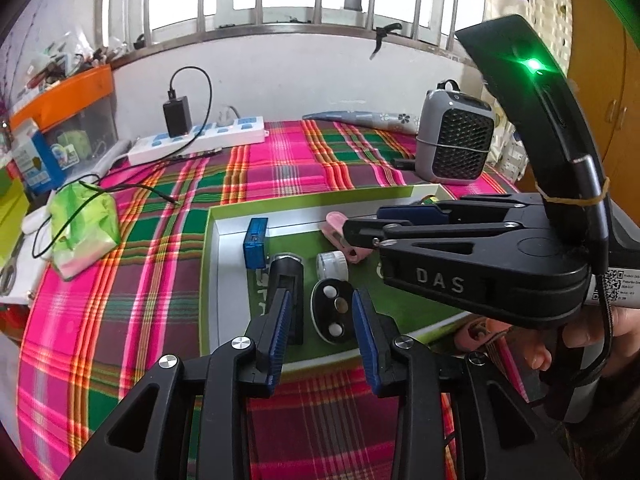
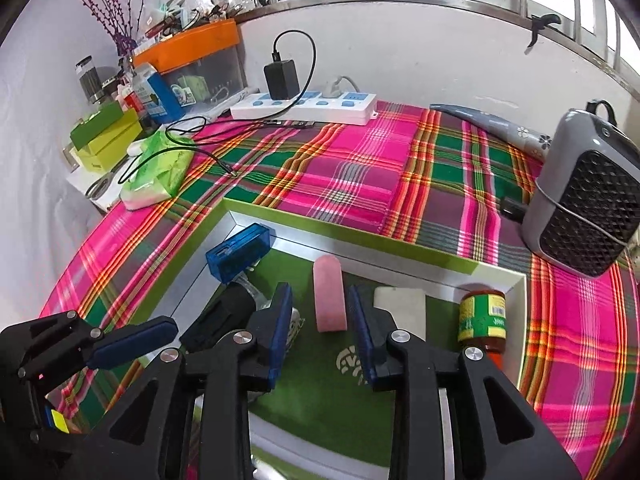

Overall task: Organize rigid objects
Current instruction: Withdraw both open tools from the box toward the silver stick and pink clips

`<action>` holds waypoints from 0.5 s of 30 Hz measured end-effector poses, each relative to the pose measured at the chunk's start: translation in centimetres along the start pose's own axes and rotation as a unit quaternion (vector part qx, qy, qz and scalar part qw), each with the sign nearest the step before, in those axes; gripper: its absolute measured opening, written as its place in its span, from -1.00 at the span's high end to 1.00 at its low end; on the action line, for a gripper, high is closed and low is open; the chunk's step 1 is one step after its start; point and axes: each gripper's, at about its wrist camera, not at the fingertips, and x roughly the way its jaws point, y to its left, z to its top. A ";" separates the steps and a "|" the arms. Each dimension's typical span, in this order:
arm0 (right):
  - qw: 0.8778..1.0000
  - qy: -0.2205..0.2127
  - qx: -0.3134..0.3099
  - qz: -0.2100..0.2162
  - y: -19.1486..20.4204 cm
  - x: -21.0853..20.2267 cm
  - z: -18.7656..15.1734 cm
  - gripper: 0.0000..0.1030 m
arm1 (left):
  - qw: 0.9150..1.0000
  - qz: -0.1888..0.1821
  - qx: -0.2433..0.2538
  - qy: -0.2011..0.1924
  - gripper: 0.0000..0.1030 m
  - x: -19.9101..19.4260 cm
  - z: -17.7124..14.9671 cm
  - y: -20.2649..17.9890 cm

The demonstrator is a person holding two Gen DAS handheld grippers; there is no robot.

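A green tray (image 1: 280, 210) (image 2: 340, 230) lies on the plaid cloth. It holds a blue box (image 1: 255, 242) (image 2: 240, 254), a black flashlight (image 1: 286, 280) (image 2: 224, 316), a small clear jar (image 1: 331, 264), a black oval remote (image 1: 333, 312), a pink block (image 1: 340, 236) (image 2: 330, 298), a grey card (image 2: 400, 304) and a yellow-labelled bottle (image 2: 482, 316). My left gripper (image 1: 320, 328) is open and empty above the remote. My right gripper (image 2: 320, 320) is open and empty just before the pink block; it also shows in the left wrist view (image 1: 400, 224).
A white power strip (image 1: 196, 140) (image 2: 304, 106) with a black charger stands at the back. A grey mini fan (image 1: 456, 140) (image 2: 584, 200) sits at the right. A green tissue pack (image 1: 84, 228) (image 2: 160, 168), boxes and an orange-lidded bin (image 2: 192, 52) crowd the left.
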 end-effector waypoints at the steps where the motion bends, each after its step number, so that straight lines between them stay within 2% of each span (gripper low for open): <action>1: 1.000 -0.002 0.001 0.001 0.1 -0.3 -0.2 0.39 | 1.000 0.001 0.001 -0.001 0.40 -0.1 -0.1 0.0; 15: 0.999 -0.029 0.015 0.004 0.2 -3.6 -2.3 0.39 | 1.000 0.002 0.000 -0.014 0.39 -2.4 -1.2 0.0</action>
